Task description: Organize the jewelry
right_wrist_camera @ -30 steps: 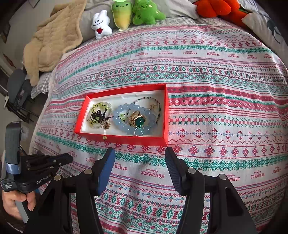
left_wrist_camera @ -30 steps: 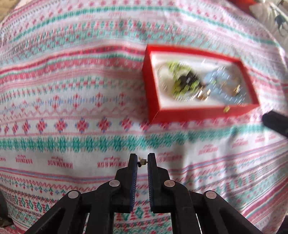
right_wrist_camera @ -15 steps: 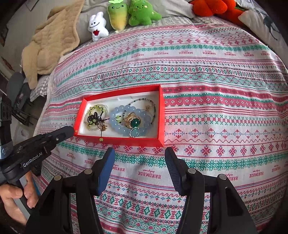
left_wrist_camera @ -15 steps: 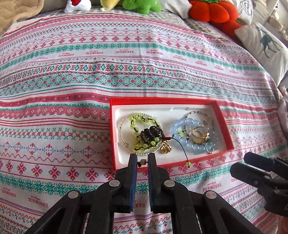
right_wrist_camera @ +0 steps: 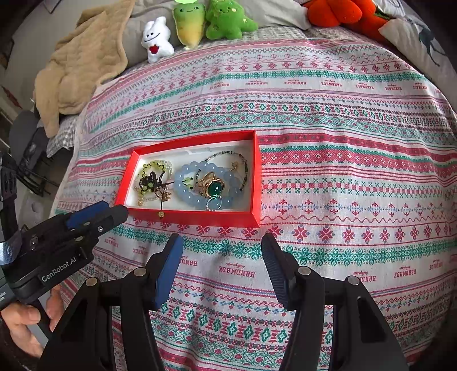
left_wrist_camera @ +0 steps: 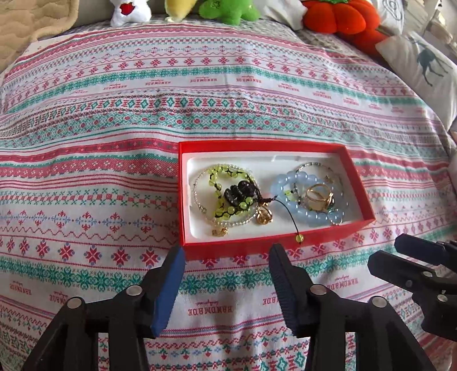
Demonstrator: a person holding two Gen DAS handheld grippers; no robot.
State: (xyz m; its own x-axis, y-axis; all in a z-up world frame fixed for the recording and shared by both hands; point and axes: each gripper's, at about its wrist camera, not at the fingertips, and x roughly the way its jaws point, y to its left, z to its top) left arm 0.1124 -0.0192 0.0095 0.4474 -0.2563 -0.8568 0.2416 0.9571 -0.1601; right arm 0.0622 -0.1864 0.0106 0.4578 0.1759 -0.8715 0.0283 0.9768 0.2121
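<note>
The red jewelry box [left_wrist_camera: 274,237] is sitting mid-frame on the patterned bedspread [left_wrist_camera: 114,114], just above the left gripper [left_wrist_camera: 225,258], whose empty jaws are opening; the right gripper [right_wrist_camera: 220,248] is hanging open below it.

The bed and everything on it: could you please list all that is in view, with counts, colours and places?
Red box: one, on the patterned bedspread.
Blue bead bracelet: one, pale blue, box's right half.
Green bead bracelet: one, yellow-green on black cord, left half.
Gold ring: one, green stone, inside the blue bracelet.
Plush toys: white, two green, orange, at the far edge.
Beige blanket: one, far left.
Left tool: jaws opening, nothing between them.
Right tool: open, empty.
</note>
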